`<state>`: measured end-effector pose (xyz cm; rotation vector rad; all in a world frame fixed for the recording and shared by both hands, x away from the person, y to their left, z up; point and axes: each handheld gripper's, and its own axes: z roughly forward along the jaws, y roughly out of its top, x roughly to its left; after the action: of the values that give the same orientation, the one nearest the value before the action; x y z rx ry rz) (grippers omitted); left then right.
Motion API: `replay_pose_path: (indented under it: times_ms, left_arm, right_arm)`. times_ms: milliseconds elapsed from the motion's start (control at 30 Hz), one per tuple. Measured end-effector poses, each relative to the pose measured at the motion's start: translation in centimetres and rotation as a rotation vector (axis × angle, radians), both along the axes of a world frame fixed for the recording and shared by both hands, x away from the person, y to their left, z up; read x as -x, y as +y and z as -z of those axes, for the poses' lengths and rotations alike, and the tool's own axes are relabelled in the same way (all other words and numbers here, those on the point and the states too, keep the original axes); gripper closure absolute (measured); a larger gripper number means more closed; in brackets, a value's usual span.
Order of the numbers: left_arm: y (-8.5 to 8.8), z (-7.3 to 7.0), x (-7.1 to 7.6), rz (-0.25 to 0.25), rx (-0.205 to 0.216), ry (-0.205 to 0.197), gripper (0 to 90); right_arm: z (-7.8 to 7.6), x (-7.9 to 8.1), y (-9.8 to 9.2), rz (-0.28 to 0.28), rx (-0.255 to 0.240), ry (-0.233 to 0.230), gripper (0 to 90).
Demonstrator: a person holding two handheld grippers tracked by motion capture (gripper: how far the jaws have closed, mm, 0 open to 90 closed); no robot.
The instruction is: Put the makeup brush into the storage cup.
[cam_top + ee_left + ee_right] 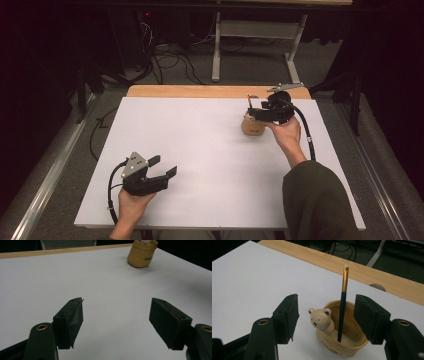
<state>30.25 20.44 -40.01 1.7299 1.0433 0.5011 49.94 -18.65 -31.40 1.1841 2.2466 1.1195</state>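
Observation:
A tan ceramic cup (342, 342) with a small bear figure (320, 319) on its rim stands on the white table sheet (200, 150) at the far right. A dark pen with a gold upper part (343, 302) stands upright inside the cup. My right gripper (325, 312) hovers just above the cup with its jaws apart; the pads touch neither pen nor cup. In the high view the cup (252, 126) sits under the right gripper (257, 112). My left gripper (162, 167) rests open near the front left, with bare table between its fingers (72, 317). From there the cup (142, 253) is far off.
A wooden table edge (215, 91) runs along the back of the white sheet. Behind it are a desk frame (260, 45) and cables on the floor. A metal rail (50, 170) lies to the left of the table.

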Motion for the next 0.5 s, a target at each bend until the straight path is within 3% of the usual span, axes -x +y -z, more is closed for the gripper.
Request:
replay_pose_path:
  times_ms: [500]
  left_arm:
    - [0.02, 0.03, 0.01, 0.0, -0.002, 0.0, 27.8]
  right_arm:
    - [0.05, 0.89, -0.45, -0.013, -0.017, -0.002, 38.3]
